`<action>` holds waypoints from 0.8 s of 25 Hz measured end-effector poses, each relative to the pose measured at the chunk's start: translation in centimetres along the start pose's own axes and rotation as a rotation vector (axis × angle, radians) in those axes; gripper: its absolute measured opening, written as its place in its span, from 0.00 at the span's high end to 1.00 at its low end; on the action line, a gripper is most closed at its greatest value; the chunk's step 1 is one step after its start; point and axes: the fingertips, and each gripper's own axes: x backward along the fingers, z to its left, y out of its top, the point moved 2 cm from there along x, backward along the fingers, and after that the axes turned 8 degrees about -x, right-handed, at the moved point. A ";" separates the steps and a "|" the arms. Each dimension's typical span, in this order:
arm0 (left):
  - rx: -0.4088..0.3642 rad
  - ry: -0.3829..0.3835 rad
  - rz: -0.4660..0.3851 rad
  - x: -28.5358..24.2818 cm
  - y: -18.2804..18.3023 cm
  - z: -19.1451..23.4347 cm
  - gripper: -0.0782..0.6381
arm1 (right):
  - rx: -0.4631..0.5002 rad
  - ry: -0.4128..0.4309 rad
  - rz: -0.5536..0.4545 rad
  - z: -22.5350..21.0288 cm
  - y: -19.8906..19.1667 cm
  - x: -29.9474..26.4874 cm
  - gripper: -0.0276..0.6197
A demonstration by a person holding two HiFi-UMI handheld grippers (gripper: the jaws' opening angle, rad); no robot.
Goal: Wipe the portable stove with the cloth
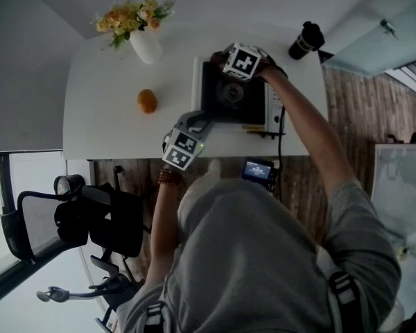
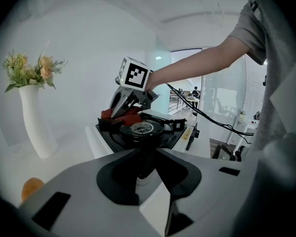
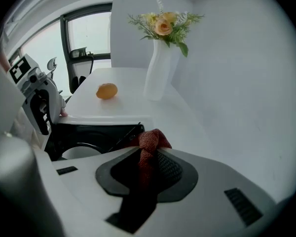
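The red cloth is pinched tight between the fingers of the right gripper, with a tuft bunching out past their tips. We hold it at the far left corner of the portable stove. The black stove sits on the white surface, close to its front edge. At the stove's near left corner, the left gripper has its fingers drawn in narrow on the rim. Well apart to the left lie an orange fruit and a white vase of flowers. A dark bottle stands far right.
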 end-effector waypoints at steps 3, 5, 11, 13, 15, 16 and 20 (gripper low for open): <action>-0.002 0.005 0.002 0.1 -0.1 0.0 0.73 | 0.032 0.019 0.027 0.6 0.9 -0.5 0.81; 0.003 0.008 -0.001 0.1 -0.1 0.0 0.73 | 0.022 0.028 0.031 0.9 1.1 -0.7 0.81; 0.001 0.024 -0.042 0.2 -0.1 0.0 0.73 | -0.004 -0.044 -0.021 0.8 0.7 0.3 0.81; 0.005 0.070 -0.071 0.6 -0.1 0.2 0.73 | 0.022 -0.087 -0.071 1.0 1.5 1.6 0.81; 0.024 0.129 -0.095 1.3 -0.1 0.8 0.73 | 0.025 -0.100 -0.135 1.6 3.1 3.2 0.81; 0.029 0.155 -0.101 1.6 -0.1 1.0 0.72 | 0.022 -0.090 -0.161 2.1 3.9 3.8 0.81; 0.041 0.179 -0.092 2.0 -0.3 0.9 0.70 | 0.075 -0.044 -0.154 4.9 6.3 3.5 0.81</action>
